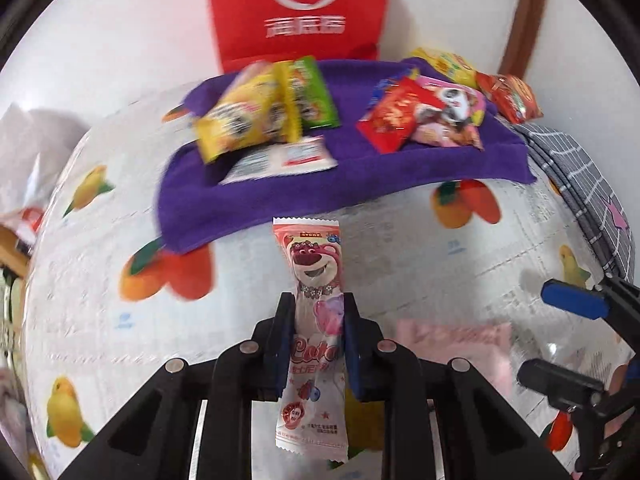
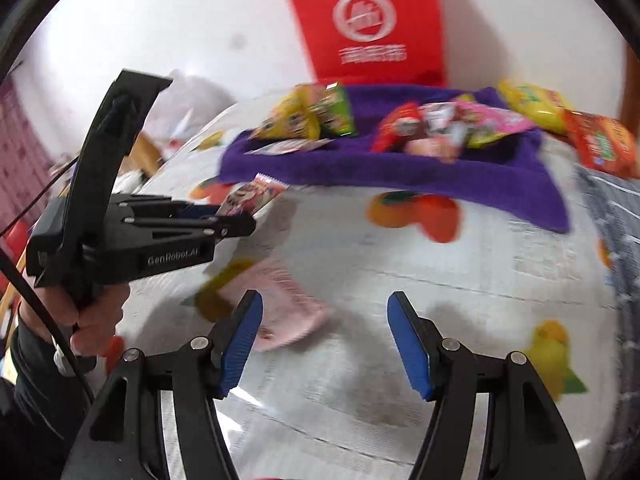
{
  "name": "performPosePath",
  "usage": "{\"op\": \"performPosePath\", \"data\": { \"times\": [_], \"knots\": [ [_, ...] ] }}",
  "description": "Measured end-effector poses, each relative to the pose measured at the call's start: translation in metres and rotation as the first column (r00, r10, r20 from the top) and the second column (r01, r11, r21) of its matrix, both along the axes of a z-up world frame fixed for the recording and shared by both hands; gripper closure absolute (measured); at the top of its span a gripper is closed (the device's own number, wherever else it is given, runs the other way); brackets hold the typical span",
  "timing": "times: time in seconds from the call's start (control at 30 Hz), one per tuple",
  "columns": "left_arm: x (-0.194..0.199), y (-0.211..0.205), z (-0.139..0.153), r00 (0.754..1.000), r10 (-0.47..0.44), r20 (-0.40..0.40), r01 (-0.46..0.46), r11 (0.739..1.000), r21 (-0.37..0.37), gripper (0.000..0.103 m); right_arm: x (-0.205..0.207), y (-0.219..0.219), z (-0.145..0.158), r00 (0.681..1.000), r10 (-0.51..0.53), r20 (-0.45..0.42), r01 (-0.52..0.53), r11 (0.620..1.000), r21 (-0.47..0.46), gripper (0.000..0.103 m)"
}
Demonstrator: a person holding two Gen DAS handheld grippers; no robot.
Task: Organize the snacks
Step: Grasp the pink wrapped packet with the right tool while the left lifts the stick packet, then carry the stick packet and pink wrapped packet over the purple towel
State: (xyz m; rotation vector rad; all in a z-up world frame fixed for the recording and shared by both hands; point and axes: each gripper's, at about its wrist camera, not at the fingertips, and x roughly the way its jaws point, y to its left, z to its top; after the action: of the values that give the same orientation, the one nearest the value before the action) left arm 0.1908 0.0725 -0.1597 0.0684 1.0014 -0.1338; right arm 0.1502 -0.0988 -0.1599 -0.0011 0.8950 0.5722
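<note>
Blue-padded, the left gripper [image 1: 316, 344] is clamping a long pink bear-printed candy packet [image 1: 314, 280] at the lower centre of its view, above the fruit-printed white tablecloth [image 1: 400, 248]. Carrying it level to the purple towel [image 1: 224, 200] at upper centre and releasing low would probably serve best. The right gripper [image 2: 324, 340] is standing open and empty beside a pale pink packet [image 2: 280, 304]. On the towel, yellow and green packets [image 1: 264, 108] are lying left, red and pink packets [image 1: 424, 116] right.
</note>
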Motion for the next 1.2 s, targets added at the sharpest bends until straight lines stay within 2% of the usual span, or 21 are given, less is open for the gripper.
{"op": "performPosePath", "data": {
  "times": [0.13,0.27,0.4,0.53,0.6,0.63,0.9,1.2],
  "knots": [
    [-0.005,0.022,-0.001,0.999,0.041,-0.004,-0.041,0.999,-0.021,0.081,0.005,0.027,-0.006,0.997,0.07,0.018,-0.069,0.996,-0.06,0.037],
    [-0.009,0.034,0.001,0.999,0.052,-0.004,-0.052,0.997,-0.05,0.081,0.011,0.042,-0.018,0.995,0.101,-0.007,-0.101,0.985,-0.143,0.036],
    [-0.012,0.039,0.003,0.999,0.052,0.005,-0.052,0.997,-0.065,0.081,0.008,0.05,-0.025,0.991,0.132,-0.021,-0.134,0.977,-0.166,0.036],
    [-0.013,0.04,0.004,0.998,0.056,0.007,-0.055,0.995,-0.079,0.081,-0.003,0.062,-0.028,0.988,0.149,0.031,-0.137,0.96,-0.243,0.036],
    [-0.015,0.041,0.004,0.998,0.06,0.008,-0.059,0.995,-0.081,0.081,-0.007,0.064,-0.027,0.987,0.157,0.042,-0.143,0.963,-0.227,0.046],
    [-0.016,0.042,0.004,0.998,0.064,0.007,-0.063,0.995,-0.082,0.081,-0.008,0.062,-0.026,0.987,0.159,0.032,-0.149,0.966,-0.211,0.06],
    [-0.022,0.043,0.008,0.997,0.077,0.008,-0.076,0.994,-0.084,0.081,-0.013,0.055,-0.019,0.992,0.118,0.053,-0.106,0.976,-0.188,0.061],
    [-0.029,0.03,0.035,0.997,0.066,0.048,-0.061,0.993,-0.097,0.081,-0.017,0.022,0.024,0.994,-0.018,0.108,0.032,0.99,-0.135,0.061]
  ]
}}
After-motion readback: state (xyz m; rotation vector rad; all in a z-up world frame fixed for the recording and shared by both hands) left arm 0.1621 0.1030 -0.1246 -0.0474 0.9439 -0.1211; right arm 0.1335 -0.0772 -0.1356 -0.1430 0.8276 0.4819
